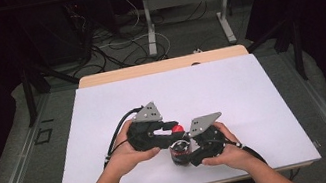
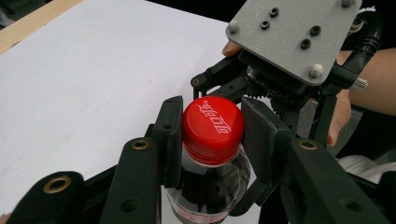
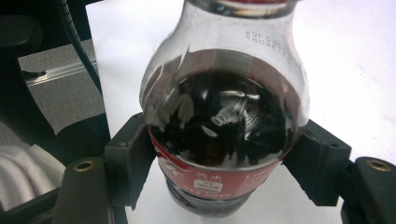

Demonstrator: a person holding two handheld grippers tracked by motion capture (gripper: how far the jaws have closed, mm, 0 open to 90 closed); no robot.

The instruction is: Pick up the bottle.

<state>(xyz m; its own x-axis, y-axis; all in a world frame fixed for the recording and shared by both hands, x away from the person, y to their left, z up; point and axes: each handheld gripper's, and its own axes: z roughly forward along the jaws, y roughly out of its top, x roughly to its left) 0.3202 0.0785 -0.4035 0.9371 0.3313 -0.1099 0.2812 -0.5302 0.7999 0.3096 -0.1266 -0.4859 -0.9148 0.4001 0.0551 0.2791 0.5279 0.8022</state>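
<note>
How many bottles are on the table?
1. The bottle stands near the table's front edge: the left gripper clamps its red cap and the right gripper clamps its body.

Left claw (image 2: 212,135): two black jaws rise from the bottom edge, their pads pressed on either side of the red cap.
Cap (image 2: 213,127): red, with white lettering on top, sitting on the bottle.
Bottle (image 2: 208,189): clear plastic with dark liquid, upright between the jaws, neck and shoulder visible below the cap.
Right claw (image 2: 261,88): just behind the bottle, black frame under a grey three-cornered plate (image 2: 294,35), held by a hand (image 2: 338,116).
Table (image 2: 93,84): white surface, with a wooden edge at the upper left.
</note>
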